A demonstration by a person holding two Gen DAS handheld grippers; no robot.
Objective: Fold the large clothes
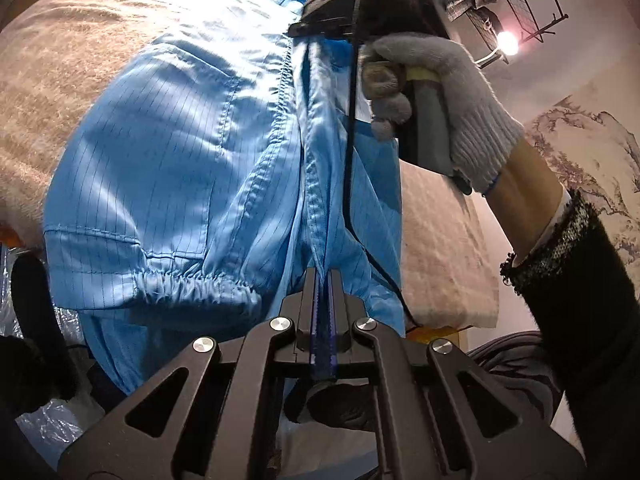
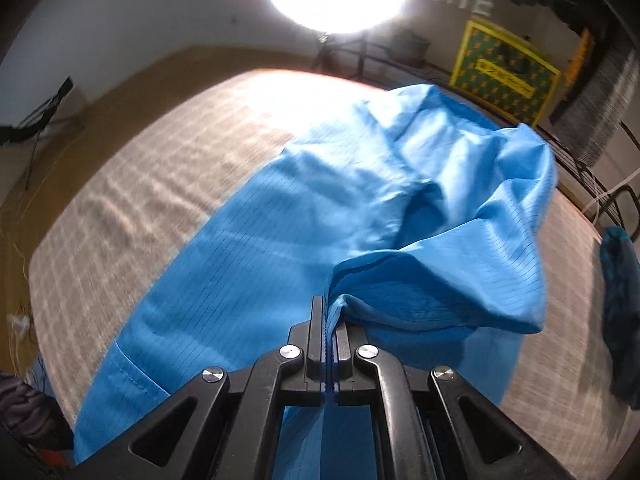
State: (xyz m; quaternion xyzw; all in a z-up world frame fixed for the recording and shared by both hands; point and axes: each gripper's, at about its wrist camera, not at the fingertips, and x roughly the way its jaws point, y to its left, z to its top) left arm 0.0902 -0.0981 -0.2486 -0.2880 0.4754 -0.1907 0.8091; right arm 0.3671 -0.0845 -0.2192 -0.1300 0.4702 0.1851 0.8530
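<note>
The left gripper (image 1: 323,280) was closed, its jaws narrowed onto a seamed edge of the blue garment (image 1: 192,168). The cloth ran up and away from the jaws, hanging over the near edge of the beige padded surface (image 1: 52,92). An elasticated hem (image 1: 196,286) lay just left of the jaws, past the near edge of the surface.

In the left wrist view the right gripper (image 1: 320,30) appeared at the top, its tip against the same seam line farther along the garment. A hand in a grey knitted glove (image 1: 440,108) held its handle. A black cable (image 1: 352,128) ran down over the cloth.

In the right wrist view the right gripper (image 2: 329,312) was closed, jaws pinching a folded edge of the blue garment (image 2: 280,248). From the jaws the lifted fold bulged to the right, while the rest of the cloth lay spread across the beige padded surface (image 2: 140,168) toward its far edge. A dark teal cloth (image 2: 620,312) lay at the right edge of the surface, well apart from the jaws
</note>
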